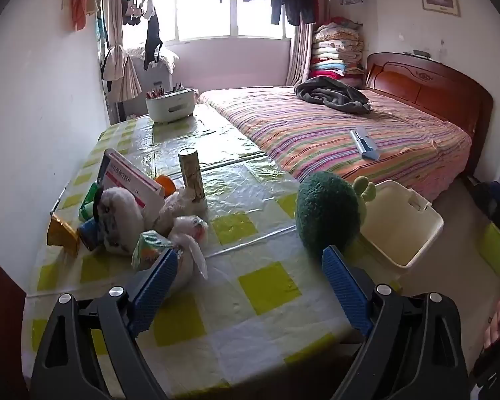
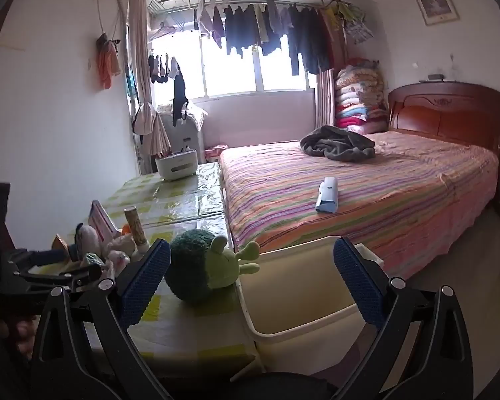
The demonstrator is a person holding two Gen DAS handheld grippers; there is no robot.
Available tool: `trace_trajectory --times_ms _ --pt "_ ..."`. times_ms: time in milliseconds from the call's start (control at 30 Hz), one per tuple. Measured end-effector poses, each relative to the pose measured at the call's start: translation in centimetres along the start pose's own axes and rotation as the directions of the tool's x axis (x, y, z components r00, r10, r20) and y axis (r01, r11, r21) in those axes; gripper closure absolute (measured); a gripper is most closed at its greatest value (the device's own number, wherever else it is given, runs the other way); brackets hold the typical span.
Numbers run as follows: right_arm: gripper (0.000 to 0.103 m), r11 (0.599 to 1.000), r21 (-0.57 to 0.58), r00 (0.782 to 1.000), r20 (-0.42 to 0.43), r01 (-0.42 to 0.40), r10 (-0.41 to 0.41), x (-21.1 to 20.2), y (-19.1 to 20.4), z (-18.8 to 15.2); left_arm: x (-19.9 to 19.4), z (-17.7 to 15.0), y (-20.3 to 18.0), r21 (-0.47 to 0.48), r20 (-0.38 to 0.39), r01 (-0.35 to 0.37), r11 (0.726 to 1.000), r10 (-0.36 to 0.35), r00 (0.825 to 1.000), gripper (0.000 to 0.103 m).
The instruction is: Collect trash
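Note:
My left gripper (image 1: 250, 255) hangs open over the checkered table (image 1: 250, 200) with nothing between its fingers. Its left pad is right beside a crumpled white bag (image 1: 186, 233) and a green-white packet (image 1: 150, 246). Behind them lies a heap of litter: a red-and-white box (image 1: 133, 180), a cardboard tube (image 1: 191, 173) standing upright, a gold wrapper (image 1: 61, 233). A cream bin (image 1: 393, 230) stands off the table's right side. My right gripper (image 2: 251, 248) is open above that bin (image 2: 293, 286), empty.
A green plush toy (image 1: 330, 213) (image 2: 200, 263) sits at the table's right edge beside the bin. A white basket (image 1: 171, 103) stands at the far end. The striped bed (image 1: 350, 126) runs along the right, with a blue-white object (image 1: 365, 143) on it.

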State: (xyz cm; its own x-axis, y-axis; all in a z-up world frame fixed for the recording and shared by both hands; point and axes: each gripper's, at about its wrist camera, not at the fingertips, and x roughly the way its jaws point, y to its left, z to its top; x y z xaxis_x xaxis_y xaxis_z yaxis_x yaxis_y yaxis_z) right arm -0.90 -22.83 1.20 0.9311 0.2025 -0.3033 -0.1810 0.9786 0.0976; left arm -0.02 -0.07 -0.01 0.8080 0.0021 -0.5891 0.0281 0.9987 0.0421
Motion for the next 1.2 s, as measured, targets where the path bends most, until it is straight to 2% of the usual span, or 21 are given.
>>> trace_trajectory --times_ms 67,167,333,667,1200 --pt "0.006 1.000 -0.024 1.000 0.005 0.006 -0.006 0.1 0.6 0.0 0.0 0.0 -0.3 0.020 0.003 -0.016 1.000 0.016 1.000 0.017" --pt "0.006 1.000 0.026 0.999 0.030 0.015 -0.016 -0.5 0.0 -0.1 -0.9 -0.9 -0.6 0.026 0.035 -0.037 0.999 0.036 0.999 0.017" --pt "0.006 0.999 0.031 1.000 0.014 0.010 -0.011 -1.2 -0.5 0.1 0.1 -0.8 -0.6 0.021 -0.019 -0.024 0.999 0.025 1.000 0.017" --pt "0.006 1.000 0.013 1.000 -0.013 0.023 -0.023 0.2 0.3 0.0 0.3 -1.0 -0.9 0.046 -0.039 -0.023 0.999 0.025 0.999 0.017" --pt "0.006 1.000 0.029 0.998 -0.060 0.000 0.001 2.4 0.0 -0.7 1.6 -1.1 -0.7 0.061 -0.070 -0.031 0.998 0.035 0.997 0.017"
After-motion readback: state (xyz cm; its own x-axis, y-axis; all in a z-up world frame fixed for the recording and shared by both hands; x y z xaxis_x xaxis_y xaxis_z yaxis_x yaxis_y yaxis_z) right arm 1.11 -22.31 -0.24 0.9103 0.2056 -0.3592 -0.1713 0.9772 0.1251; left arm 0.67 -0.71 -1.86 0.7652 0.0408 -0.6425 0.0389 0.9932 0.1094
